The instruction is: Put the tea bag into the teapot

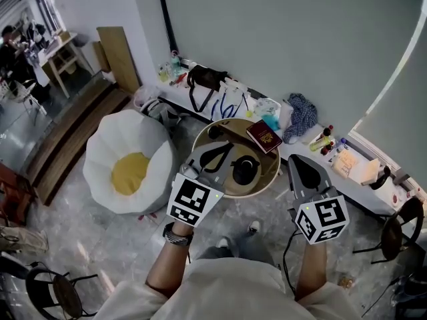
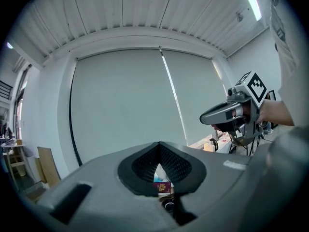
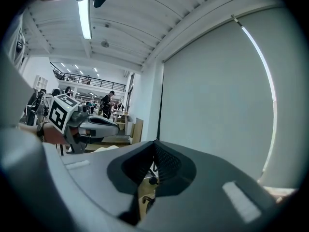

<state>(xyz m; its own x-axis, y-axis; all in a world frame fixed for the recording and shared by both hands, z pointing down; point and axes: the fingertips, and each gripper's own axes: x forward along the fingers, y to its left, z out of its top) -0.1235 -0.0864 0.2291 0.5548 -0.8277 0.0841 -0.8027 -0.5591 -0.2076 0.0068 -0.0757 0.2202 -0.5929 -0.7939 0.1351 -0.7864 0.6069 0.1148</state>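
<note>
**Left gripper** (image 1: 223, 151): held level in the left-centre of the head view, over the near left rim of the table. Its marker cube (image 1: 194, 199) faces the camera. In its own view the jaws (image 2: 159, 145) are closed tip to tip with nothing between them.

**Right gripper** (image 1: 300, 162): right of centre in the head view, just off the table's right edge. It appears again at the right of the left gripper view (image 2: 226, 115). In its own view the jaws (image 3: 155, 143) meet at the tips and are empty.

**Teapot** (image 1: 244, 169): black, lidded, upright on the round table (image 1: 268, 172) at the middle of the head view, between the two grippers. Its top also shows low in the left gripper view (image 2: 168, 205), through the slot below the jaw tips.

**Tea bag**: cannot be made out in any view.

**Red booklet** (image 1: 264, 139): lies flat on the far side of the table, above and right of the teapot and apart from it.

**Beanbag** (image 1: 130, 169): white with a yellow centre, on the floor left of the table.

**Ledge** (image 1: 373, 202): runs along the wall from upper centre to lower right and is cluttered. On it are a black bag (image 1: 203, 79) and a blue checked cloth (image 1: 301, 115).

**Wooden board** (image 1: 120, 59): leans on the wall at the upper left.

**Chair** (image 1: 393, 232): dark, at the right edge.
</note>
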